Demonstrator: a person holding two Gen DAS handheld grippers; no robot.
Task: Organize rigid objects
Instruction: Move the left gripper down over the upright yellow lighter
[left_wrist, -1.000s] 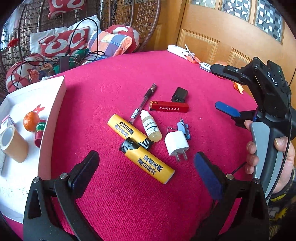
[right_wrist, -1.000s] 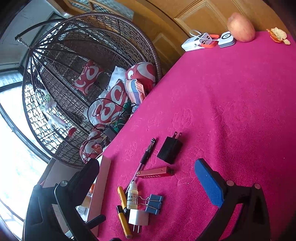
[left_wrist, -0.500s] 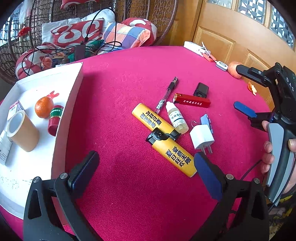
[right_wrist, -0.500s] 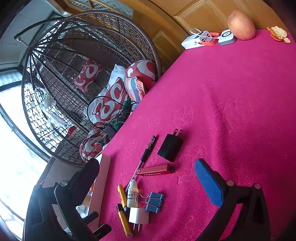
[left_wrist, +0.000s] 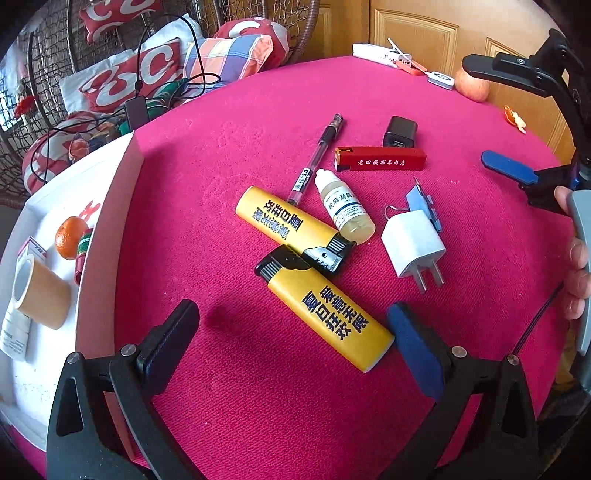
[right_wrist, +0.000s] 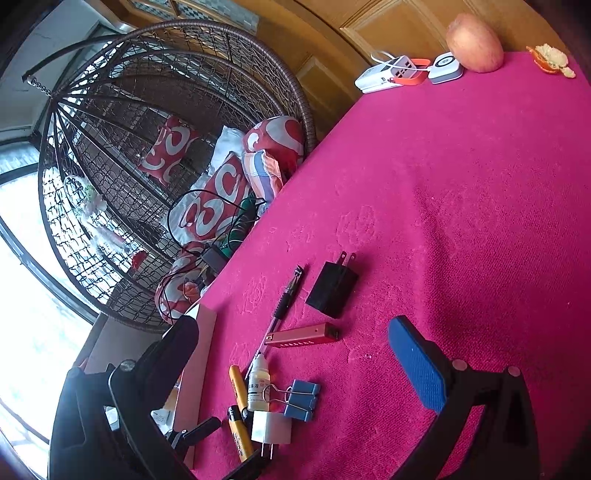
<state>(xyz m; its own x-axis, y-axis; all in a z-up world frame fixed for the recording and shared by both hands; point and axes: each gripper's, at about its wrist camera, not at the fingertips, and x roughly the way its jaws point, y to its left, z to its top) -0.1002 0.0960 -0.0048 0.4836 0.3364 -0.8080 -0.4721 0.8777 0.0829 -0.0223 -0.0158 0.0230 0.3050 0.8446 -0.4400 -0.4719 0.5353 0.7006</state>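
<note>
Small items lie in a cluster on the pink tablecloth (left_wrist: 240, 110): two yellow lighters (left_wrist: 328, 314) (left_wrist: 284, 225), a dropper bottle (left_wrist: 345, 206), a white plug (left_wrist: 412, 243), a blue binder clip (left_wrist: 423, 206), a pen (left_wrist: 317, 158), a red lighter (left_wrist: 380, 158) and a black charger (left_wrist: 400, 131). My left gripper (left_wrist: 291, 339) is open and empty, low over the near yellow lighter, whose end lies next to the blue pad. My right gripper (right_wrist: 291, 354) is open and empty, above the red lighter (right_wrist: 303, 336) and clip (right_wrist: 301, 400).
A white tray (left_wrist: 107, 206) at the left holds a tape roll (left_wrist: 40, 295), an orange (left_wrist: 70, 236), a small red item and boxes. An apple (right_wrist: 474, 42), orange peel (right_wrist: 550, 59) and a power strip (right_wrist: 388, 74) sit at the far edge. A wicker chair with cushions stands beyond.
My left gripper has moved closer and lower toward the near yellow lighter, which now lies between its open fingers. The right gripper has shifted only slightly. No object has moved.
</note>
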